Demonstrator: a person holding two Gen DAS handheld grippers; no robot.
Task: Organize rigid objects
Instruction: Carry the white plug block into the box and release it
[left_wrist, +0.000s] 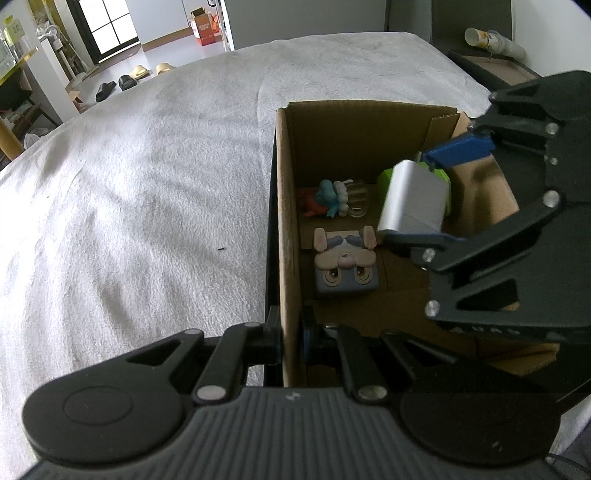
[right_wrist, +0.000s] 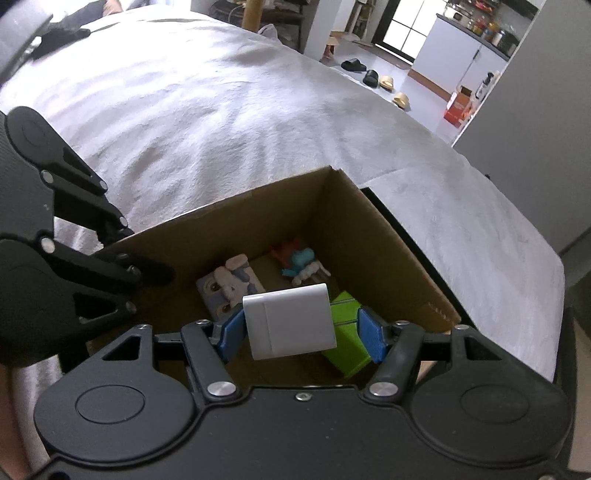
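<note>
Inside cardboard box (right_wrist: 388, 236), green block (right_wrist: 347, 347), left tongs (left_wrist: 291, 343) clenched on wall, right tongs (right_wrist: 299, 332) released around white box (right_wrist: 291, 321)

The box (right_wrist: 388, 236) is plain matt cardboard. The white block (right_wrist: 291, 321) looks like smooth plastic. Rough, nubby white cloth (left_wrist: 129, 184) covers the bed.

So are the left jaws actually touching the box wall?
Touching. In the left wrist view, the left gripper jaws straddle the cardboard box near wall, pressed against it on both sides with no visible gap.
</note>
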